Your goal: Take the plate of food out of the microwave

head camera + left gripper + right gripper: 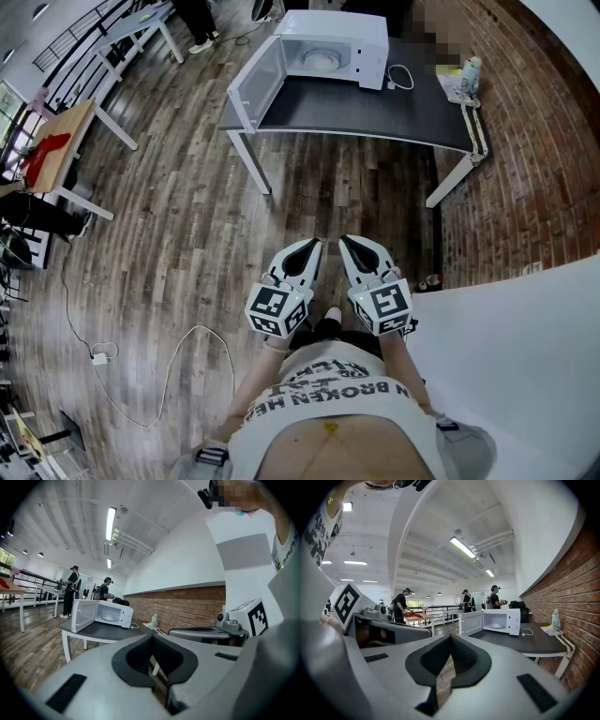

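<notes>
Room: wood-plank floor, brick wall at right, dark counter far ahead.
Microwave: white, on the counter's far left; door swung open leftward.
Plate of food: pale, round, inside the microwave cavity; food too small to discern.
Left gripper: fingers closed together, empty.
Right gripper: fingers closed together, empty.

A white microwave is set on a dark table, with its door swung wide open to the left. A white plate is seen lying flat inside; the food on it cannot be made out.
</notes>
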Demonstrator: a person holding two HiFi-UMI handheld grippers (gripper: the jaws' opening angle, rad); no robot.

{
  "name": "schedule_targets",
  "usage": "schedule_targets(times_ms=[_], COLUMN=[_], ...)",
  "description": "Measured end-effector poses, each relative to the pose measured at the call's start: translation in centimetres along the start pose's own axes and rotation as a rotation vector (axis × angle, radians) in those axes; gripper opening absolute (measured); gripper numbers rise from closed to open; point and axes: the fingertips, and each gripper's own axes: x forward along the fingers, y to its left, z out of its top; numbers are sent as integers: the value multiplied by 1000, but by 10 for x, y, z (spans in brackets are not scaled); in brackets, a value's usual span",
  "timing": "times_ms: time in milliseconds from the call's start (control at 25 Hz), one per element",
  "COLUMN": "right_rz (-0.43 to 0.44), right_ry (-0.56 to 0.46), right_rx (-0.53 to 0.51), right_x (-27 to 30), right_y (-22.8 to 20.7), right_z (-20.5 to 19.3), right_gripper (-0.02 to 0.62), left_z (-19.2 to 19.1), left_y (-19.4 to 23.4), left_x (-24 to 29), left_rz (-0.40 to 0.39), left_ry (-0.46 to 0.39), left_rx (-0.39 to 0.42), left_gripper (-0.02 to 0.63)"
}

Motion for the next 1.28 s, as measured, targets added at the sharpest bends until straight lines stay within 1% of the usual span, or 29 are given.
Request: schedule_targets(times_ms=[160,320,480,600,760,960,1080,1280], right_rz=[-1,-3,-8,8,28,5,-5,-13], right_ry=[-47,-56,-56,-55,-58,-59,-63,-72], right_rx=[37,64,76,106,135,95,93,71], right_x=[-1,1,10,21,41,78,108,155], right_y=[-7,-17,-24,-27,-35,-58,-75,-91], right_z=[5,4,6,5,6,17,25,42], right_gripper=[8,8,8,8,8,8,8,8], left_z=[2,2,8,12,14,29,41,61], left_y=[-1,-3,0,8,24,55,80,114], left_x=[4,8,12,17,35,72,96,128], left_rz=[-7,-13,-50,-67,-95,-153,-180,-252], left_ry=[-9,-8,-23,-30,-26,-40,-38,-47], left_rx=[-3,3,-3,-6,4,3,9,20], left_gripper=[6,6,6,6,6,6,6,6])
